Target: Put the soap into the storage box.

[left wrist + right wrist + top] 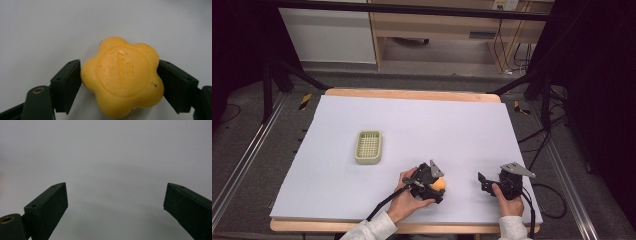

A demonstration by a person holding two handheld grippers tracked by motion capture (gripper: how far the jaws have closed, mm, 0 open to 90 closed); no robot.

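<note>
A yellow flower-shaped soap [122,77], with raised letters on its top, lies on the white sheet between the jaws of my left gripper [120,75]. Both pads press against its sides. In the high view the soap [440,184] shows as an orange-yellow spot under my left gripper [435,188] near the table's front edge, right of centre. To its right, my right gripper [484,181] rests low over the sheet. Its jaws stand wide apart with nothing between them in the right gripper view [116,197]. A pale green slotted tray [368,147] sits left of centre.
A white sheet [412,120] covers a wooden board whose edge shows at front and back. Black cables trail from both grippers off the front edge. Dark stand legs and floor rails flank the table; a wooden desk stands beyond it.
</note>
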